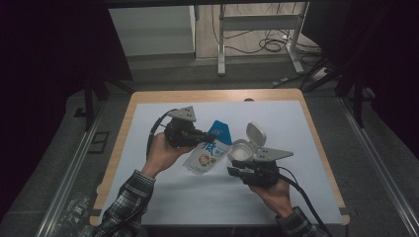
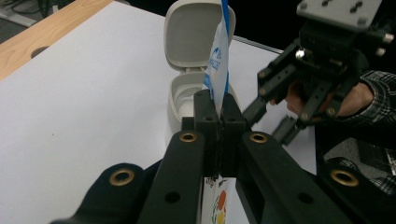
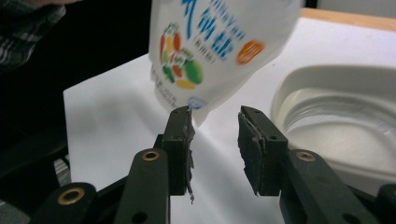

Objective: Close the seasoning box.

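Broadly, a white sheet-covered tabletop with a pale wooden border [image 1: 148, 148] is seen from the high view, and everything in hand is gathered near its middle. Held above it, tilted, is a soft white plastic pouch with blue lettering, a blue top edge and a ring of coloured fruit pictures [image 1: 206, 150]; its blue end points away from the person and its lower corner hangs toward the near side. Just beside the pouch, to its right, a white plastic tub with a hinged lid standing open [image 1: 243, 148] is set on the sheet — its lid is raised at the far side.

The pouch is gripped near its blue top by the left gripper [image 1: 210, 136], whose black jaws are pressed together on the thin film; in the left gripper view the blue-edged film [image 2: 219, 70] is seen rising from between the closed pads, with the tub [image 2: 187, 93] behind it. The right gripper [image 1: 236, 172] is held low in front of the tub. In the right gripper view its jaws [image 3: 215, 135] stand apart — the pouch's bottom corner [image 3: 198, 109] dips into the gap, close against one pad, but it is not pinched.
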### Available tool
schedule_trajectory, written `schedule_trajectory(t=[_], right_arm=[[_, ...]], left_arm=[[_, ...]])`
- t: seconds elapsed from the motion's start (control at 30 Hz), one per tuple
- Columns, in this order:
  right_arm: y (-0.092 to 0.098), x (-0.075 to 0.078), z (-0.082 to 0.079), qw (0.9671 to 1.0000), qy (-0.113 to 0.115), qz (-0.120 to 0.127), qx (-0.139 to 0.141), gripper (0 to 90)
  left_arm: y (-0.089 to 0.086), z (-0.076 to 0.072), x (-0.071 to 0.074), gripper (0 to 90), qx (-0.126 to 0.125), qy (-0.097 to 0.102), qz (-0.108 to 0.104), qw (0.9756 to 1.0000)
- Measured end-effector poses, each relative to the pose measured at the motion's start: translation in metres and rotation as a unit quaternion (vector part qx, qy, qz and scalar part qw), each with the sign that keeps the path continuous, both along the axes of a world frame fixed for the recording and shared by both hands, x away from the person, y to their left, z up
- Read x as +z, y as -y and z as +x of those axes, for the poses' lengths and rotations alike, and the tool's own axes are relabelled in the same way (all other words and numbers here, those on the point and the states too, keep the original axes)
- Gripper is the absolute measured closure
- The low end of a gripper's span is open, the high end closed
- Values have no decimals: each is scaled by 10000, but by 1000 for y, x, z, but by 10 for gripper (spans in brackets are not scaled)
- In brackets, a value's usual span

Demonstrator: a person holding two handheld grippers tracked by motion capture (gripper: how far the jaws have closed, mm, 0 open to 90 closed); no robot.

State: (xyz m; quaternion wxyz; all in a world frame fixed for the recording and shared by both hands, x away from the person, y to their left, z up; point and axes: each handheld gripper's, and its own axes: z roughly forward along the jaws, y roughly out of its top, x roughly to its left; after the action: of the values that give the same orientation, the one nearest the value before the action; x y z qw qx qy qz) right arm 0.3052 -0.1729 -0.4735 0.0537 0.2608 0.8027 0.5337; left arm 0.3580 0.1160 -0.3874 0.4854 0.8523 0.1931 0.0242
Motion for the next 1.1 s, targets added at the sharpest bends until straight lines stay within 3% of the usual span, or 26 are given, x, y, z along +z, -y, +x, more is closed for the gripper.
schedule_trajectory(t=[0.3,0.77,1.1], right_arm=[[0,13,11,10000,30,48,-78,636],[-17,27,22,9990,149,268,313,550],[-33,29,28,9971,107,294,694,558]], left_arm=[[-11,-7,-3,898,-99,40,-54,9999],[-23,-20,-6,898,-311,78,-84,9995],[-27,-25,-9,898,-437,84,-159,9989]])
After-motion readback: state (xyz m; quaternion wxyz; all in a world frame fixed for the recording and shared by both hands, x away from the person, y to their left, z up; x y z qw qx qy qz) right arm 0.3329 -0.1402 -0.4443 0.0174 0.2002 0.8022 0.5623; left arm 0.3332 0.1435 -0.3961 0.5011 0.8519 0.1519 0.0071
